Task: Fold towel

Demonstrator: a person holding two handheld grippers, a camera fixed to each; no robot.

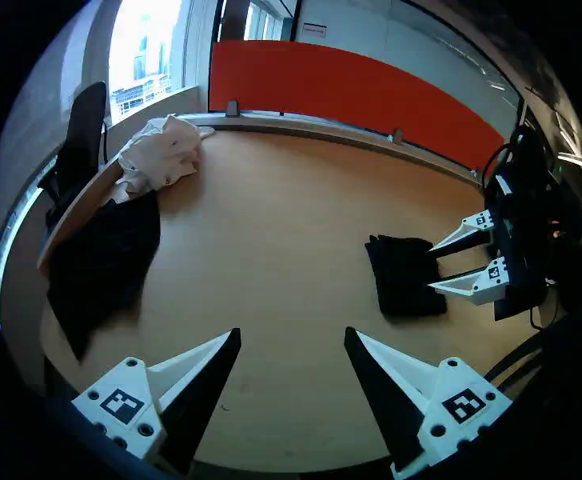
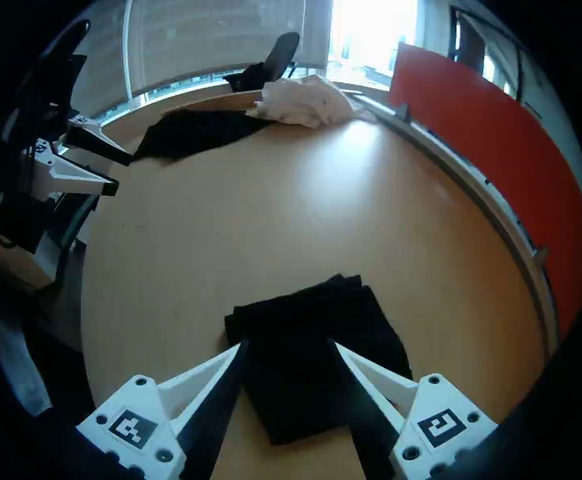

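Folded black towel (image 2: 319, 364) flat on the pale wooden worktop (image 2: 291, 216), a compact rectangle near the edge on the right tongs' side. Right tongs (image 2: 287, 346) spread wide, both fingertips over the towel's near part, pinching nothing; cannot tell whether touching the cloth.

From the left gripper view: same towel (image 1: 403, 276) off to the right, with the right tongs (image 1: 431, 268) open at its edge. Left tongs (image 1: 291, 332) spread too, gripping nothing, above bare worktop (image 1: 291, 208) and well apart from the towel.

At the far corner, a crumpled white cloth (image 1: 163, 152) heaped on the worktop. Just beside it, a loose black cloth (image 1: 103, 256) draped over the curved edge. Behind both, a dark office chair (image 1: 83, 136) against the window. Along the back edge, a red partition (image 1: 347, 84).
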